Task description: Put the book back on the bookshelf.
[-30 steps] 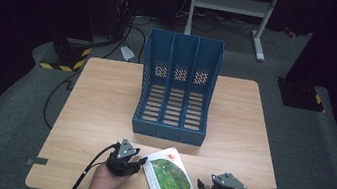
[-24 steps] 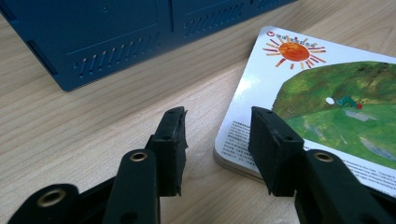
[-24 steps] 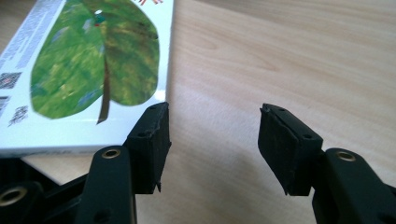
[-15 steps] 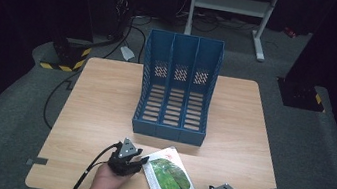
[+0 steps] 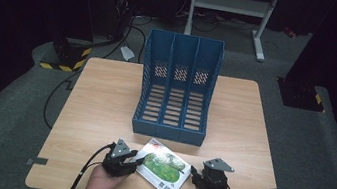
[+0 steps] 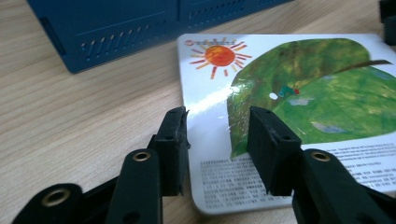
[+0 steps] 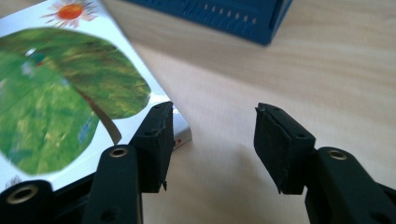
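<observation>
Flanking the picture book [image 5: 164,168], just before the blue file rack [image 5: 178,88].
Left gripper [image 6: 217,140] and right gripper [image 7: 212,140] jaws part-open, gripping nothing, just narrowing, poised to lift.

A glossy board cover is seen on the picture book [image 6: 299,93] — light is reflected off it; the table [image 5: 104,105] is matt pale wood-grain, the file rack [image 5: 177,91] matt blue plastic.

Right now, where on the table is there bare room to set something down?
Bare wood lies left of the blue file rack out to the table edge, and right of it too. The near strip is crowded: picture book between the left hand-held gripper and right hand-held gripper.
</observation>
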Action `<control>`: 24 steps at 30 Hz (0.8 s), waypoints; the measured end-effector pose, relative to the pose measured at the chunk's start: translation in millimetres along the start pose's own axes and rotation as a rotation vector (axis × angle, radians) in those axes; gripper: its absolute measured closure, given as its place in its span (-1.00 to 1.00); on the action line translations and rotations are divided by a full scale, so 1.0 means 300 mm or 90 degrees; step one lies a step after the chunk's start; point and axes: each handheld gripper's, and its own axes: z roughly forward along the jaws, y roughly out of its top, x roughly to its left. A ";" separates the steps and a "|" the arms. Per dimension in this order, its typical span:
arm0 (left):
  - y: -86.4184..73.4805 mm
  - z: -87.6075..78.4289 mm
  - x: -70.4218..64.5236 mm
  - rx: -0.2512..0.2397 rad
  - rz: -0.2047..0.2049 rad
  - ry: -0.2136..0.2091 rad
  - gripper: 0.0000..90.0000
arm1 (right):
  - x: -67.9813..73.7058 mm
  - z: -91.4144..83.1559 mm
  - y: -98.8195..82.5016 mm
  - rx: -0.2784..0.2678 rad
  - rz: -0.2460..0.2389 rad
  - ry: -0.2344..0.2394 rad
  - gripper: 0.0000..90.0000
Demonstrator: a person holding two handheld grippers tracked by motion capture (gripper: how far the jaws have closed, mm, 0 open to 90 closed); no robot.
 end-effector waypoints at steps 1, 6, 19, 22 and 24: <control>-0.001 -0.002 0.001 0.000 -0.004 0.002 0.24 | -0.001 0.015 0.014 -0.001 0.000 -0.002 0.07; -0.008 -0.010 0.010 0.001 -0.010 0.002 0.19 | -0.008 0.067 0.068 0.004 -0.004 -0.006 0.04; -0.022 -0.025 0.009 0.013 -0.031 -0.035 0.14 | 0.017 -0.001 -0.049 0.017 -0.046 0.014 0.01; -0.022 -0.026 -0.011 0.019 -0.024 -0.041 0.14 | 0.024 0.015 -0.039 0.013 -0.053 0.009 0.08; -0.020 -0.025 -0.015 0.024 -0.023 -0.044 0.13 | 0.013 0.026 -0.025 0.013 -0.040 0.006 0.10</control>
